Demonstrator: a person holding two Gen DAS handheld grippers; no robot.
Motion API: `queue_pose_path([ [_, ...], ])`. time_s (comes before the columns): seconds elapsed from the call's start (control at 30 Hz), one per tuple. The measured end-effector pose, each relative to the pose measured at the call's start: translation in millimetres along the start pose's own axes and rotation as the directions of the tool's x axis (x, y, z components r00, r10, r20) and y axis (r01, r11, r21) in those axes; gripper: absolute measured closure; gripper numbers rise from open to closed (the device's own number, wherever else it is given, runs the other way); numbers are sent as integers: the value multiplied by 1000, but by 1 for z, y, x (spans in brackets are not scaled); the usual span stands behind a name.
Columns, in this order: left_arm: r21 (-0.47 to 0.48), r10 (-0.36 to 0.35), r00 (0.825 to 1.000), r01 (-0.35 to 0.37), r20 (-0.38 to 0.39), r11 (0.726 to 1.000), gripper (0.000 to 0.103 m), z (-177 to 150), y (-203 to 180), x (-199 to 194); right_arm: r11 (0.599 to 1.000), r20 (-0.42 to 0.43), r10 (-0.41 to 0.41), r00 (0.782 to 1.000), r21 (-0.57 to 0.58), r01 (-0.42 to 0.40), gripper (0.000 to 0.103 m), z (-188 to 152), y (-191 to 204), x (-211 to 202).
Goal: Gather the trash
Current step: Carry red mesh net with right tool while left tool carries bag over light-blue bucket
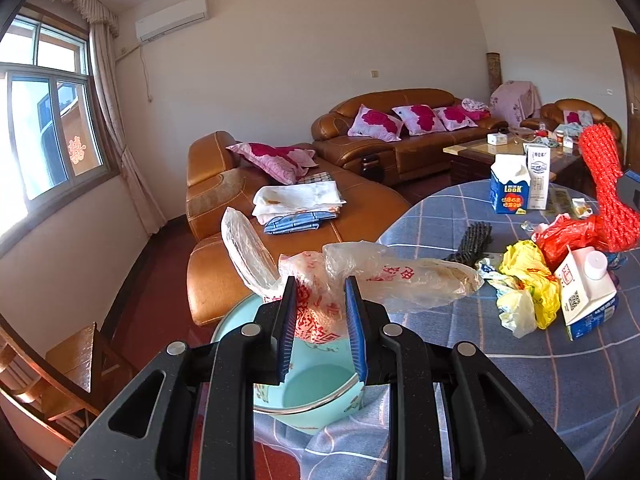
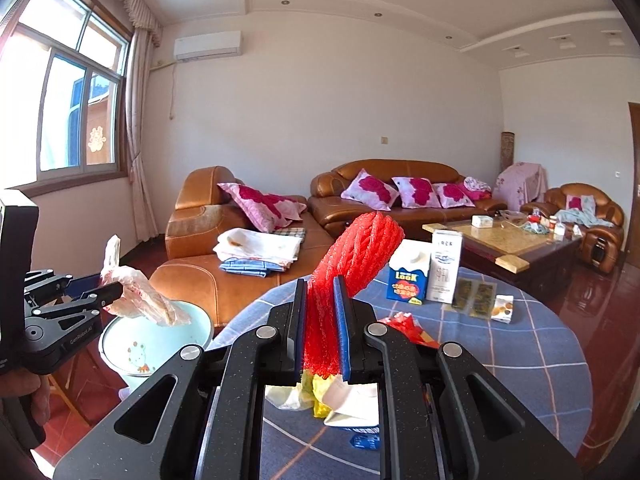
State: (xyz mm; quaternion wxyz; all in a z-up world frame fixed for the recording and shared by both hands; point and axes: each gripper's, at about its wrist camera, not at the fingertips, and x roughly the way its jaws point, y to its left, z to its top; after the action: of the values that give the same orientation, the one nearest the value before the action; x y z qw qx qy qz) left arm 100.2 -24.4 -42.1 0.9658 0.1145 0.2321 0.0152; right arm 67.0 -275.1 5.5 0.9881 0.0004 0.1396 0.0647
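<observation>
My left gripper (image 1: 320,300) is shut on a crumpled clear plastic bag with red print (image 1: 384,276) and holds it over a light blue bin (image 1: 316,396) beside the table. The right wrist view shows the same gripper (image 2: 116,294), bag (image 2: 148,300) and bin (image 2: 156,344) at the left. My right gripper (image 2: 322,300) is shut on a red foam net (image 2: 360,252) and holds it above the table; the net also shows in the left wrist view (image 1: 608,188). Yellow and red bags (image 1: 528,280) and a tipped milk carton (image 1: 588,292) lie on the table.
A round table with a blue checked cloth (image 1: 500,368) carries two upright cartons (image 1: 520,184), a black net (image 1: 472,240) and small packets (image 2: 500,308). A brown leather sofa (image 1: 248,240) with folded cloths stands behind. A wooden chair (image 1: 60,376) is at the left.
</observation>
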Motion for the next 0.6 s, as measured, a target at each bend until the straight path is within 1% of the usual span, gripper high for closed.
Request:
queue_pose_path([
  [0.27, -19, 65, 998, -65, -9, 998, 80, 1, 20, 9, 995, -4, 95, 995, -23, -95, 89, 4, 21, 28],
  [0.6, -14, 147, 989, -147, -28, 989, 79, 1, 39, 20, 985, -35, 168, 985, -44, -170, 89, -1, 41, 64],
])
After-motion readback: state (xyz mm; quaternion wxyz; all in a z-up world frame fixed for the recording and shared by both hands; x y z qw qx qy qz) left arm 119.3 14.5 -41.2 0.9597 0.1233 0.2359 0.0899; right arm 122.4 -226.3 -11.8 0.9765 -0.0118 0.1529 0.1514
